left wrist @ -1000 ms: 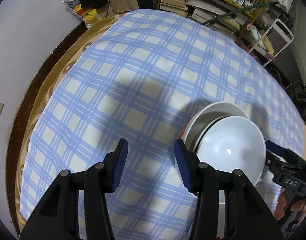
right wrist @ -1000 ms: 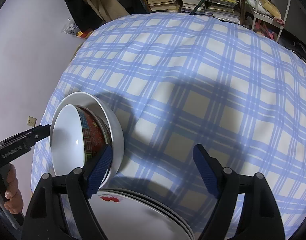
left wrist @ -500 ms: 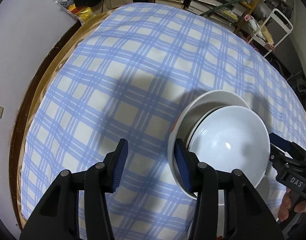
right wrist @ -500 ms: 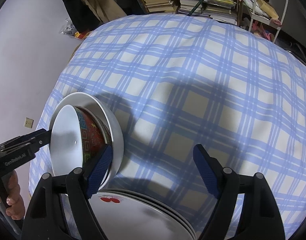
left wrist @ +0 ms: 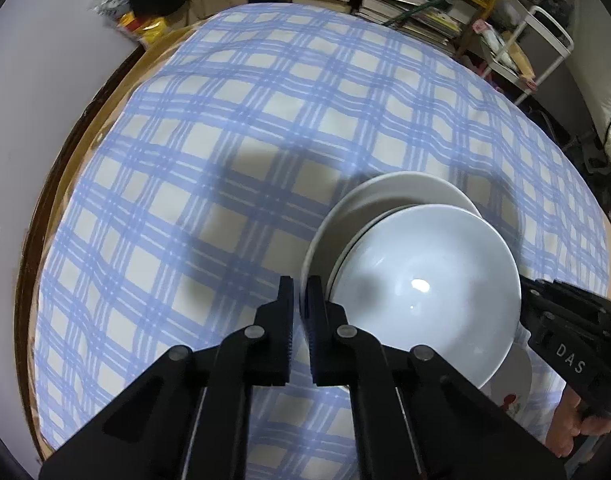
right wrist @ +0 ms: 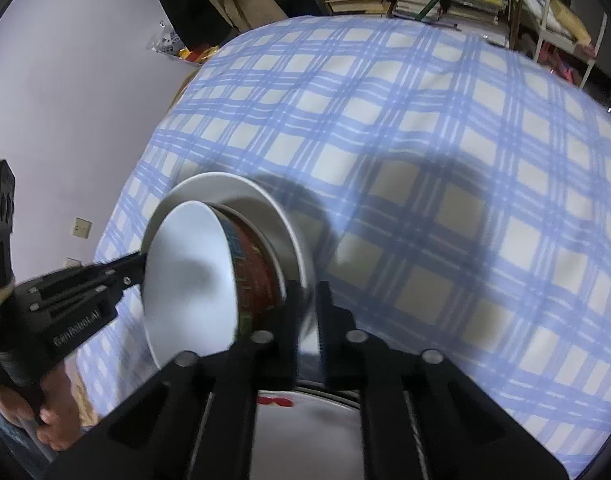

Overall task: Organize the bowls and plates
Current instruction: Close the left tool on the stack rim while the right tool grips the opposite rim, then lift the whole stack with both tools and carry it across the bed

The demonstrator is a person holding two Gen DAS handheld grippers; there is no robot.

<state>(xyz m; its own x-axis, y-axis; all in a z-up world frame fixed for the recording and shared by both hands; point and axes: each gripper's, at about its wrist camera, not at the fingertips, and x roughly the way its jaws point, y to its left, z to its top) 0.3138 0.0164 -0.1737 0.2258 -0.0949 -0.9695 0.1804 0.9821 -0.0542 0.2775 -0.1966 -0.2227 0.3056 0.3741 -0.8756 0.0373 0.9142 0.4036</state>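
Nearest to you, both pairs of black fingers are clamped on opposite edges of the same stack of bowls. Your left gripper (left wrist: 299, 300) pinches the rim of the wide outer white bowl (left wrist: 385, 196), which passes between its fingertips. Your right gripper (right wrist: 305, 300) is closed on that same rim at the opposite side, though blur hides the exact contact. Nested inside, just beyond your fingertips, sits a red patterned bowl (right wrist: 253, 272), and inside that a smaller white bowl (left wrist: 425, 288). Under your right fingers lies a stack of plates (right wrist: 305, 432) with a cherry motif, apparently the place for the bowls. Beyond everything spreads the blue checked tablecloth (left wrist: 225, 140), with bookshelves (left wrist: 405, 4) at the far end. Keep both grips level and move together, since the stack looks tilted and the inner bowls could slide.
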